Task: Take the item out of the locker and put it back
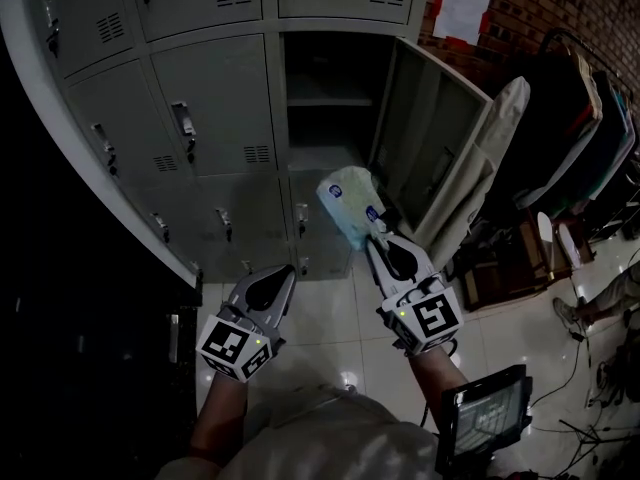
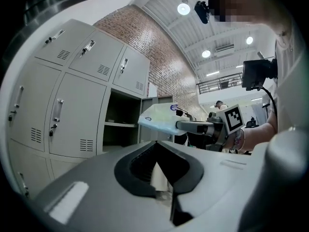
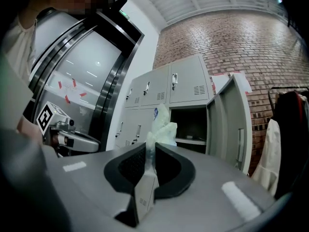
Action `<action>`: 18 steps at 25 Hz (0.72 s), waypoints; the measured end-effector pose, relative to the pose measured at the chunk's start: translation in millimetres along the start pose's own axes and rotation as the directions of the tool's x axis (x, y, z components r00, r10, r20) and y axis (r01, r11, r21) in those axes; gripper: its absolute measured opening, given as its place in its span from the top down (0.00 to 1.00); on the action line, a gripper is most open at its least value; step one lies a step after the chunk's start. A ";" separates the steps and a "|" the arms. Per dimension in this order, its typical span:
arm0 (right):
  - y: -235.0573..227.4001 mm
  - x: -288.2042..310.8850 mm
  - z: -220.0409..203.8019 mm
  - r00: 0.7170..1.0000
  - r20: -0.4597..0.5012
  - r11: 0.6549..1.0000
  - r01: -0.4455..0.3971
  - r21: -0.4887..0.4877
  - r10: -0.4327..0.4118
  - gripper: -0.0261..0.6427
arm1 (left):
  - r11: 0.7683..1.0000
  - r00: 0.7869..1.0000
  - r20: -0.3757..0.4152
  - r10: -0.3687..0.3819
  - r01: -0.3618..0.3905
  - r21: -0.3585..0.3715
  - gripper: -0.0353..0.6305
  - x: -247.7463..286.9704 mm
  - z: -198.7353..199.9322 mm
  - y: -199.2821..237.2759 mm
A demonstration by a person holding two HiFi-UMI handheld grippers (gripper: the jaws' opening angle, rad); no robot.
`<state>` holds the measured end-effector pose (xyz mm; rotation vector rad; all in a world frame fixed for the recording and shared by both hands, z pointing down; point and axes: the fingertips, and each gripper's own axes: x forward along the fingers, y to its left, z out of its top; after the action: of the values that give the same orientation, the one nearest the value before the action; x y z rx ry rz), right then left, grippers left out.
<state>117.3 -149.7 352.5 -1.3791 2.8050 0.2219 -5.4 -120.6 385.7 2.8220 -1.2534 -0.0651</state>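
A bank of grey lockers (image 1: 200,118) is faced. One compartment (image 1: 322,128) stands open, with its door (image 1: 425,138) swung out to the right. A shelf (image 1: 318,101) is seen inside, and nothing can be made out on it.

The item, a pale plastic-wrapped packet (image 1: 348,204), is held in the air just in front of and below that opening, fully clear of the compartment. The taking-out step is therefore judged complete, with the return in hand. For that, the packet must be raised, carried straight in through the opening clear of the door edge, set on the shelf or floor of the compartment, and only then released.

The right gripper (image 1: 374,232) is held roughly level on an outstretched forearm and is clamped on the packet's lower edge. The left gripper (image 1: 284,274) is held beside it and lower, also pointed at the lockers, with its jaws together and nothing between them.
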 end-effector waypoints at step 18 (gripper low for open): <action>-1.6 74.1 -4.6 0.996 0.008 0.996 0.086 -0.002 -0.086 0.93 | 0.999 0.999 -0.029 -0.042 0.042 0.003 0.95 -6.6 -19.9 76.6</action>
<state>73.5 -209.6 351.7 -1.4922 2.7315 0.2290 -65.3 -166.4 410.7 2.8421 -1.1894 -0.0232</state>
